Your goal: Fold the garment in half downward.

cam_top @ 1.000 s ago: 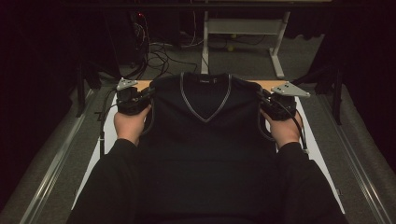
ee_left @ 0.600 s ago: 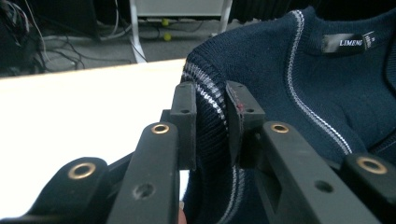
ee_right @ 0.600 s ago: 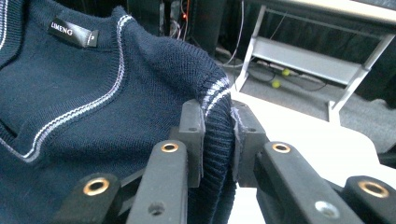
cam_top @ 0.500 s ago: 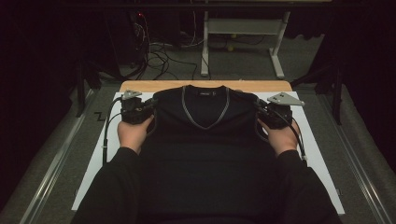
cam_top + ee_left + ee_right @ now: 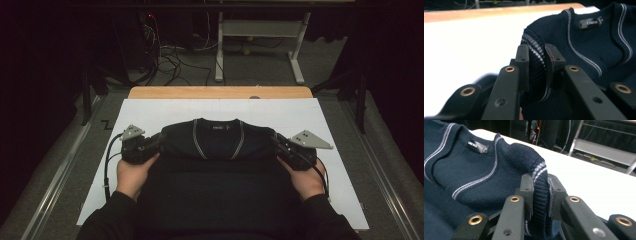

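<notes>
A dark navy V-neck knit vest with white stripe trim lies across the white table sheet, its lower part draped toward the person. My left gripper is shut on the ribbed, striped armhole edge at the vest's left shoulder. My right gripper is shut on the matching ribbed edge at the right shoulder. In both gripper views the knit fabric is bunched between the pads. A black neck label shows inside the collar.
The wooden table edge runs along the far side of the white sheet. Beyond it stand a metal table frame and loose cables on the floor. Metal rails flank the table.
Both hands have come down and toward the person with the vest's shoulders in the grippers. The vest now lies lower on the sheet, with more white sheet showing beyond its collar.
</notes>
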`<state>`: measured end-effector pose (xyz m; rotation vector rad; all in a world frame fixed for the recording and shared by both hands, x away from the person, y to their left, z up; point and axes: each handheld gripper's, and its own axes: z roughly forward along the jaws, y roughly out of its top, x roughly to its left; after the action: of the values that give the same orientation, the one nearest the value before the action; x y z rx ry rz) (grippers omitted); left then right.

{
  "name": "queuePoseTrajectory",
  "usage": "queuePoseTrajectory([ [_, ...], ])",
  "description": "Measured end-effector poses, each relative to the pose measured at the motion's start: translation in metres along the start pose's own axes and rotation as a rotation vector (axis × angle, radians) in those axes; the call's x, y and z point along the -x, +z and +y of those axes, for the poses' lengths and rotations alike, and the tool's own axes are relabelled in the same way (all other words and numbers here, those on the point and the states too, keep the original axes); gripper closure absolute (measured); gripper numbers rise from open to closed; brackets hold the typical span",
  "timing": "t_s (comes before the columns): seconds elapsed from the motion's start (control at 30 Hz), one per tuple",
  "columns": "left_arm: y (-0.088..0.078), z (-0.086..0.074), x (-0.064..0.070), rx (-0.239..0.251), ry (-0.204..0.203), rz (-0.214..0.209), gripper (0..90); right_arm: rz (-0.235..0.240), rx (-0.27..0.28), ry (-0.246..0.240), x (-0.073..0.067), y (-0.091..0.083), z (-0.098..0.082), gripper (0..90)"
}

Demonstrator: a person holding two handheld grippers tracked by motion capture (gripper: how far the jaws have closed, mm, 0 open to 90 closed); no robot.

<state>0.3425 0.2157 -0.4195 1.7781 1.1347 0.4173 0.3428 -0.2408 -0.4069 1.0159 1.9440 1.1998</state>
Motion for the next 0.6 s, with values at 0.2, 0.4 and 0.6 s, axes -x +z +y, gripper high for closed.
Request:
queuePoseTrajectory([
  [0.2, -0.019, -0.033, 0.010, -0.009, 0.017, -0.053, 71.1, 0.031, 0.011, -0.006, -0.015, -0.025, -0.023, 78.0],
  [0.4, -0.034, -0.058, 0.018, -0.039, 0.022, -0.081, 70.9, 0.051, 0.001, 0.001, -0.024, -0.045, -0.050, 77.9],
  [0.6, -0.049, -0.067, 0.027, -0.035, 0.034, -0.106, 70.8, 0.071, -0.025, -0.005, -0.026, -0.062, -0.061, 77.6],
])
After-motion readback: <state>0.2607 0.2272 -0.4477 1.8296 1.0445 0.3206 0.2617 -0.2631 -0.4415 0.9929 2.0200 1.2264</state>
